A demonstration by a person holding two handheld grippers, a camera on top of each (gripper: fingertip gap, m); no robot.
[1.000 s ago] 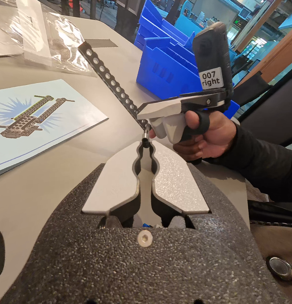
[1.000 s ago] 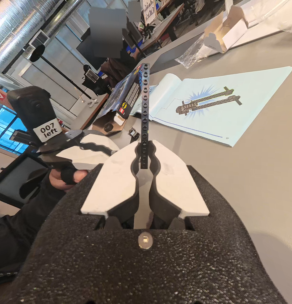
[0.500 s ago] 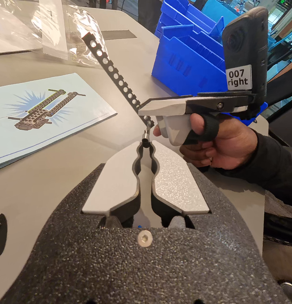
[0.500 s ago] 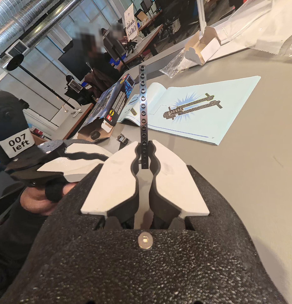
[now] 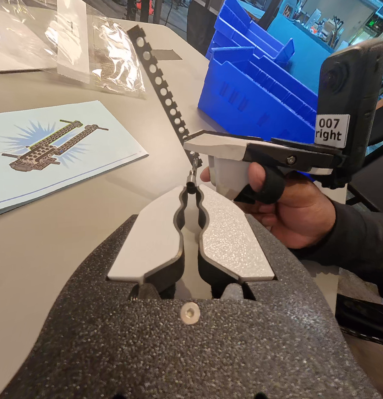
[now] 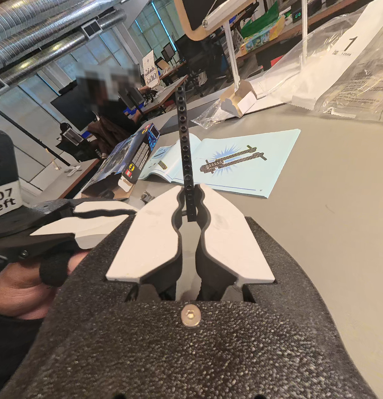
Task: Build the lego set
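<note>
Left tool (image 5: 191,191): fingers nearly closed, tips pinching the dark end of a small grey-and-black pin (image 5: 192,179). The pin's far end meets the lower end of the black perforated beam (image 5: 162,92).

Right tool (image 6: 189,201): fingers clamped on that beam (image 6: 184,138), which rises upright beyond its tips.

On the bench (image 6: 337,194), beyond both tools, an open instruction booklet (image 6: 240,164); blue bins (image 5: 261,86) behind the right tool.
</note>
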